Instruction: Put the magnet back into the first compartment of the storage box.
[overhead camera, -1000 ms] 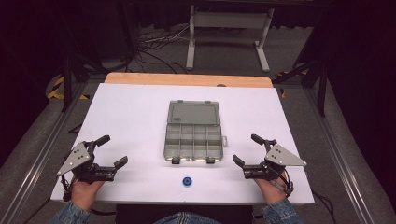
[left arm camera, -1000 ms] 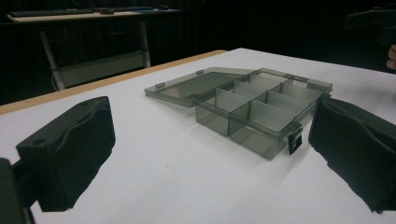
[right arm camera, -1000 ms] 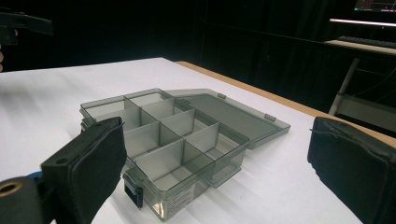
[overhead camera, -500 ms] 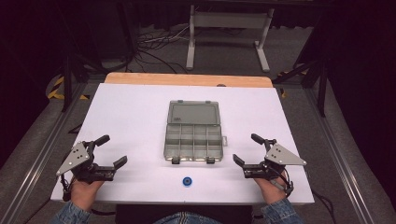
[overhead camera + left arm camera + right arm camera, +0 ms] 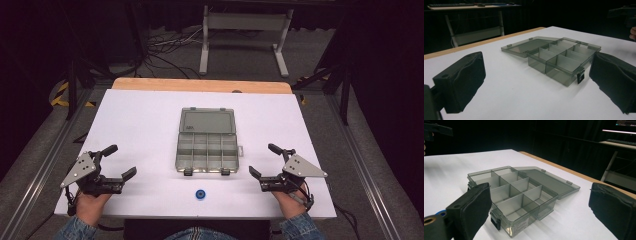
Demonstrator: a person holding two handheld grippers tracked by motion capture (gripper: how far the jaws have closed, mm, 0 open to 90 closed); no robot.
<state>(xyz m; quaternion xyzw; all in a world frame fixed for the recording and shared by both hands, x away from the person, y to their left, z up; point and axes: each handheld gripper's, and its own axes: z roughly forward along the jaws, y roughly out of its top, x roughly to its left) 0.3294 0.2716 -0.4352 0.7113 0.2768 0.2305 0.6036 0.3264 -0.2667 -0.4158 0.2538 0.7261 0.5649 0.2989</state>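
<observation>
A smoky clear compartment box (image 5: 207, 145) lies open in the middle of the white table (image 5: 145, 120), its lid (image 5: 208, 121) folded flat toward the far side. Its compartments look empty in the left gripper view (image 5: 560, 61) and the right gripper view (image 5: 515, 192). A small blue round piece (image 5: 200, 194) sits on the table in front of the box. My left gripper (image 5: 121, 162) rests open at the near left, nothing between its jaws. At the near right my right gripper (image 5: 263, 160) is open too and holds nothing. Both point toward the box from its sides.
The table's far edge is a bare wooden strip (image 5: 200, 85). Beyond it stand a metal frame (image 5: 243, 35) and cables on the dark floor. Metal rails (image 5: 47, 160) run along both sides of the table. A desk with keyboards (image 5: 461, 5) stands in the background.
</observation>
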